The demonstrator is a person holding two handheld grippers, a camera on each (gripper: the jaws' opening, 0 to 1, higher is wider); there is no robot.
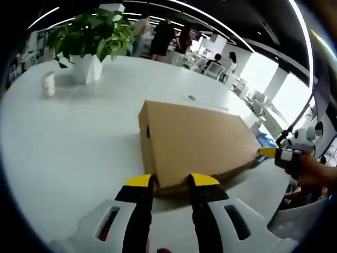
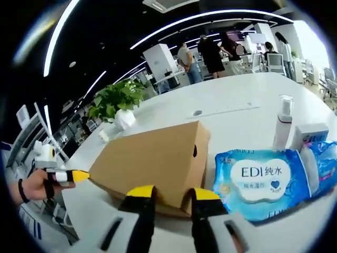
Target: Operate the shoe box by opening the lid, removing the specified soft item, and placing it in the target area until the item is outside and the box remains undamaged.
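— Cardboard, plain brown: the shoe box (image 1: 197, 139) sits closed on the white table (image 1: 68, 153), lid still down.

— Why a gripper at each end?

— My guess is they mean to lift the lid evenly. The left gripper (image 1: 171, 182) has its yellow-tipped jaws parted, straddling the lid's near edge; the right gripper (image 2: 174, 192) does the same at the opposite end. Neither has clamped anything yet, as far as I can tell.

— And the soft item?

— Inside, presumably; I can't see it. A blue wet-wipes pack (image 2: 260, 179) lies just beside the box, with a pump bottle (image 2: 283, 121) behind it.

— And the room?

— Open office, long ceiling lights, a potted plant (image 1: 92, 39) and a paper cup (image 1: 48, 83) farther along the table, people standing at the back.
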